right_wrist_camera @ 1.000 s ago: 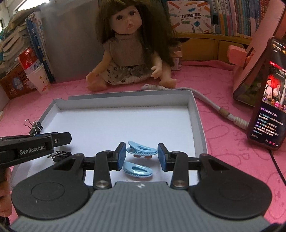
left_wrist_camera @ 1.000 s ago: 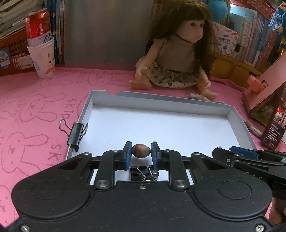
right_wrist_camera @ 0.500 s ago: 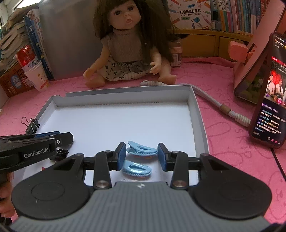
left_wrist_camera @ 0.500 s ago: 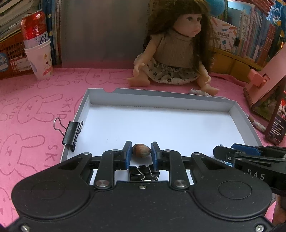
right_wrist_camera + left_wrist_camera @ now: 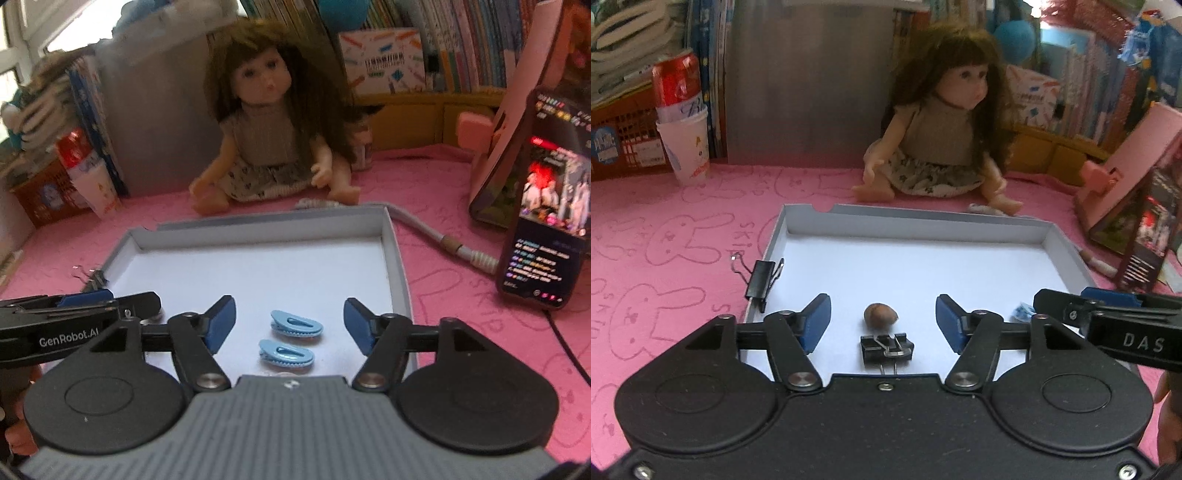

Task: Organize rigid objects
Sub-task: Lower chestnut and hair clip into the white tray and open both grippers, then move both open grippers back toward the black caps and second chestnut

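A shallow white tray (image 5: 916, 216) (image 5: 397, 258) lies on the pink mat. My left gripper (image 5: 882, 321) is open above its near left part; a brown nut (image 5: 880, 314) lies in the tray between the fingers, with a black binder clip (image 5: 886, 347) just in front of it. A second black binder clip (image 5: 761, 278) is clamped on the tray's left rim. My right gripper (image 5: 290, 323) is open over two light blue hair clips (image 5: 296, 324) (image 5: 286, 352) lying side by side in the tray's near right part.
A doll (image 5: 942, 136) sits behind the tray. A red can in a white cup (image 5: 681, 122) stands at the back left. A phone (image 5: 543, 229) leans on a pink stand (image 5: 1126, 173) at the right, with a white cable (image 5: 443, 240) beside the tray. Books line the back.
Both grippers have opened. The left one let go of the nut, the right one let go of a blue hair clip; both things now lie in the tray.
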### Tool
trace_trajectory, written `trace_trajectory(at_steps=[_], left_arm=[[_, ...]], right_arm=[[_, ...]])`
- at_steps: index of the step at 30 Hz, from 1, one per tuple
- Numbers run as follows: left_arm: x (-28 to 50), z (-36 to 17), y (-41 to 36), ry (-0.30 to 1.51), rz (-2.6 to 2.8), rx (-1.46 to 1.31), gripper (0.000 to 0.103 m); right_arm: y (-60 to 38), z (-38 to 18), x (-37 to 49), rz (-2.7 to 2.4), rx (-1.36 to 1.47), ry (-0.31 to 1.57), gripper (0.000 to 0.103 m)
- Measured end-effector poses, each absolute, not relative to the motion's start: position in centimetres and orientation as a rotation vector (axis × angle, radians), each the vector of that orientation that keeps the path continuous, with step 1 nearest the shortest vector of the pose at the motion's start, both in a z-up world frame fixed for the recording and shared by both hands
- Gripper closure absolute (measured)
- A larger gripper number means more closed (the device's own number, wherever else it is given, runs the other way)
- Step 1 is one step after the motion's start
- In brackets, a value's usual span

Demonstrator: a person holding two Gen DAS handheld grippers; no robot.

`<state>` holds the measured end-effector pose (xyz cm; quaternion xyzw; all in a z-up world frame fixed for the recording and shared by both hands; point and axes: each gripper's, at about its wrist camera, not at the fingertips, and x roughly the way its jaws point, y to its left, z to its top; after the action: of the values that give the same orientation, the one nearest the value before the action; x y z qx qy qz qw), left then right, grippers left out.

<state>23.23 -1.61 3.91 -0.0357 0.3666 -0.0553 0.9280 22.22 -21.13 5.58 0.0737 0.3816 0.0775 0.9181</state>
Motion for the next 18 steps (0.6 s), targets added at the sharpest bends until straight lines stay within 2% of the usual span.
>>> trace_trajectory(at_steps=[18], left_arm=[[13.2, 6.2, -0.6, 0.671, -0.195, -0.067, 0.035]], right_arm=[[-20.9, 9.0, 13.6, 0.242, 0.126, 0.650, 0.016]])
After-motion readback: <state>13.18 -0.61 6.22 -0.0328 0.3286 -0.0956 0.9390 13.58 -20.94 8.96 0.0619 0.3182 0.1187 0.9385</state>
